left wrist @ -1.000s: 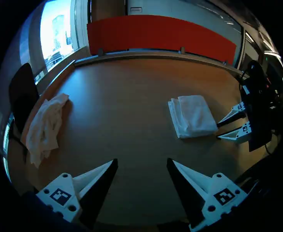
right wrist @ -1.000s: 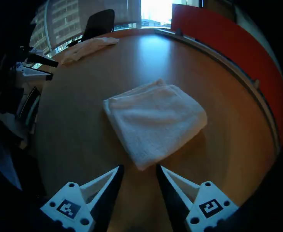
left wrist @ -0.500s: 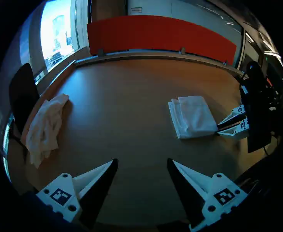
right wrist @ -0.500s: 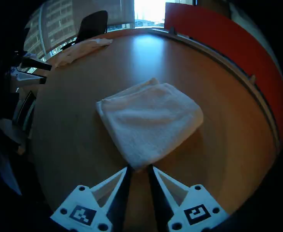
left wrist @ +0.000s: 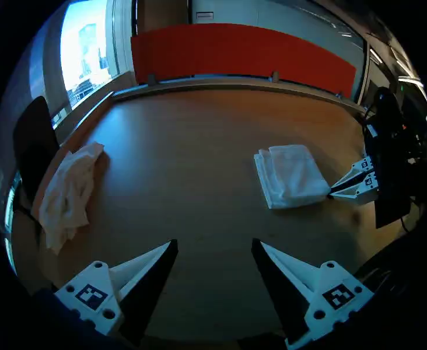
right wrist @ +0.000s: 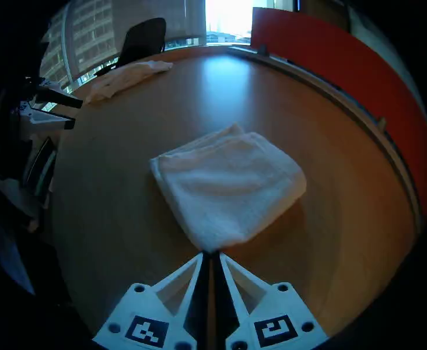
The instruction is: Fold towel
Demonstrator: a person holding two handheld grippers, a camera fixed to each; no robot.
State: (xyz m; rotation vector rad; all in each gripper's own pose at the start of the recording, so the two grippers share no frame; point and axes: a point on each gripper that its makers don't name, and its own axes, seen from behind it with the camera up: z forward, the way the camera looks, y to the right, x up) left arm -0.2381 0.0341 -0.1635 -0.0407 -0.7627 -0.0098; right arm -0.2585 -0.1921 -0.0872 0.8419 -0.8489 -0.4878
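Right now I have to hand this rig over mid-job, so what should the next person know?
Left gripper: jaws open, holding nothing, over the table.
Right gripper: jaws shut at the near corner of the folded towel; whether cloth is pinched is unclear.
Second towel: crumpled at the table edge by the chair.
Done: one towel folded. Left: probably folding the crumpled one.

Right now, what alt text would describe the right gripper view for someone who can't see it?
A folded white terry towel lies on a wooden table, and the right gripper has its two white fingers closed nearly together at the towel's nearest corner; whether they pinch it is unclear. A crumpled white cloth lies at the far edge near a black chair.
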